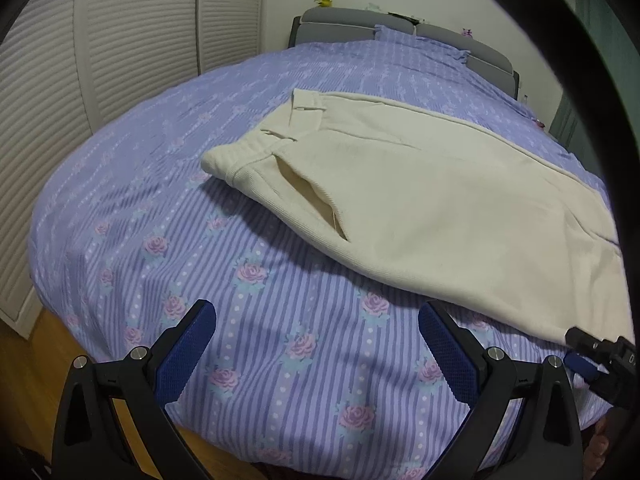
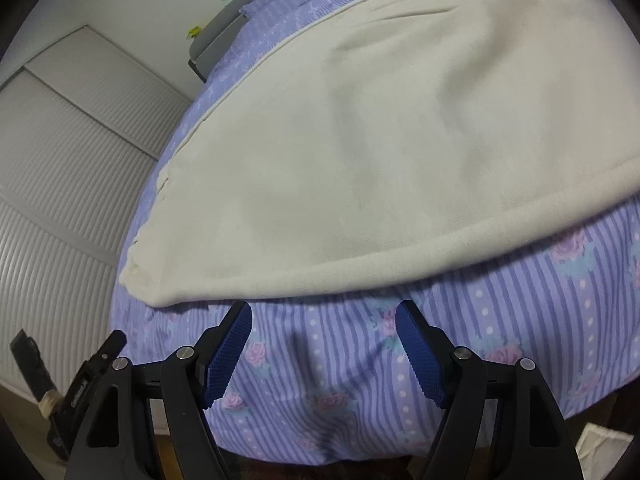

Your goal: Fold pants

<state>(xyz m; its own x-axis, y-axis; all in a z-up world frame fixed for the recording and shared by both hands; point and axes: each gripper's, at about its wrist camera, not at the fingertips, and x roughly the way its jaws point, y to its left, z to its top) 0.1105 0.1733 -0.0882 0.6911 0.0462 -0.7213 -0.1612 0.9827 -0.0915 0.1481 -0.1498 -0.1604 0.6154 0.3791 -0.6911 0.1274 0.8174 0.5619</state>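
Both blue-padded black claws, left claw [image 1: 316, 320] and right claw [image 2: 323, 316], gape wide and empty above the lilac rose-striped bedspread [image 1: 248, 312], where cream knit pants [image 1: 420, 200] lie flat.

A bed [image 1: 168, 184] with a lilac striped, rose-printed cover fills the room, its grey headboard [image 1: 344, 24] at the far white wall. White louvred wardrobe doors [image 1: 100, 48] stand left; wooden floor [image 1: 36, 344] shows near.

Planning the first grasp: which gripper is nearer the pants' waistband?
The left gripper: its view shows the waistband of the pants ahead. The right gripper faces only plain leg fabric.
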